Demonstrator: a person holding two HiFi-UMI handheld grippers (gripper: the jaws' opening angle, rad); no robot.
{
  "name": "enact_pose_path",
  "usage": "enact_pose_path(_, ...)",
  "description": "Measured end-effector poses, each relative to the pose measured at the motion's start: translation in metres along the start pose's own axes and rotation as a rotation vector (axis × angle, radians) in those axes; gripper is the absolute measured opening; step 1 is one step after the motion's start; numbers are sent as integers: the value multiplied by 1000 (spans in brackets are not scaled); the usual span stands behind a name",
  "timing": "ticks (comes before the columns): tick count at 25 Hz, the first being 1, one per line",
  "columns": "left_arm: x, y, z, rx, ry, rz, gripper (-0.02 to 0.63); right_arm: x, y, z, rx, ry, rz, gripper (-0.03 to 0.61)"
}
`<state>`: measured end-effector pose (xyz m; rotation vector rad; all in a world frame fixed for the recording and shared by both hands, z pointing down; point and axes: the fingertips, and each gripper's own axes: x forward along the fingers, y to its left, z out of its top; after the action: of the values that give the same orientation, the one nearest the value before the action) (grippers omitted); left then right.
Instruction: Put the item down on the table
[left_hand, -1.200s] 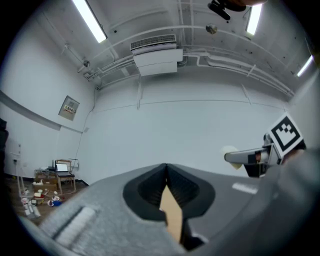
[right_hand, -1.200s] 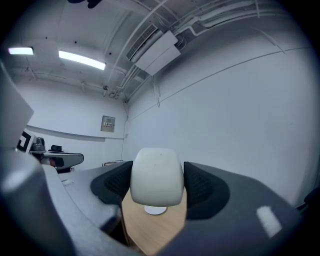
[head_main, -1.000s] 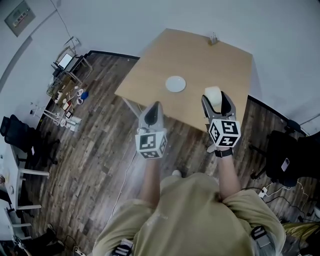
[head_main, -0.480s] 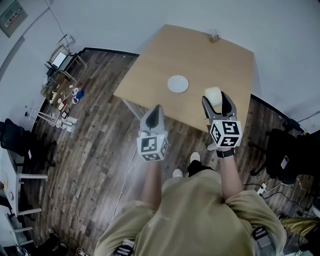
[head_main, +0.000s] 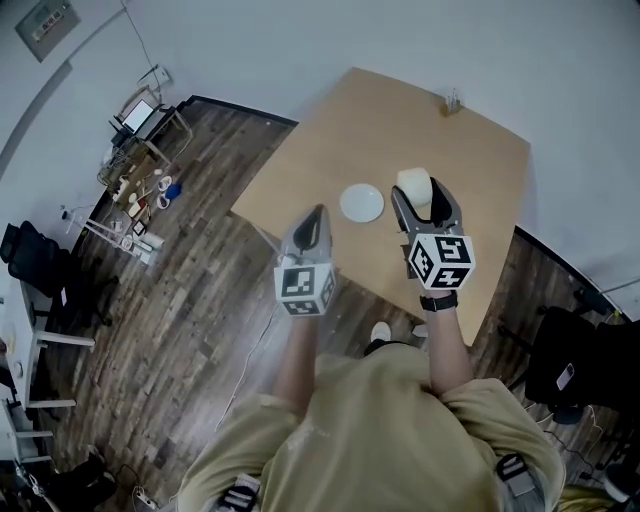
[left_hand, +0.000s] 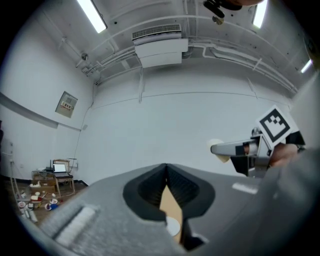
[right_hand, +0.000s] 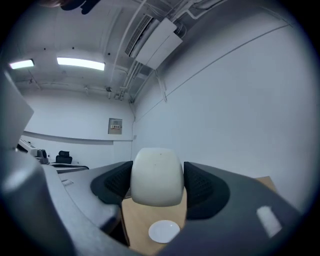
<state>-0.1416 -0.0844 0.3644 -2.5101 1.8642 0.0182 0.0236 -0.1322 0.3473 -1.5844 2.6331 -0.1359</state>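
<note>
While right gripper (head_main: 418, 200) clamps cup (head_main: 412, 182) (above table (head_main: 480, 190), beside plate (head_main: 361, 203)), left gripper (head_main: 316, 213) jaws meet.

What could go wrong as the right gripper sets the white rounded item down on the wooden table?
The smooth white rounded item is pinched only at its sides by the right gripper, so it might slip before touching the light wooden table. The round white plate lies close beside the gripper; the item could land on it.
</note>
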Motion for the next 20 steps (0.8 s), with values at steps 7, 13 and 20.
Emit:
enact_pose_path(7, 73, -17, -11, -15, 25, 17, 2, 53, -59, -9, 24, 18, 46, 324)
enact_pose_path(13, 98, -19, -48, -19, 133, 43, 2, 85, -82, -47, 84, 99, 101, 324)
enact_pose_path(20, 144, -7, -83, -21, 197, 20, 2, 120, -96, -92, 98, 174, 102, 324)
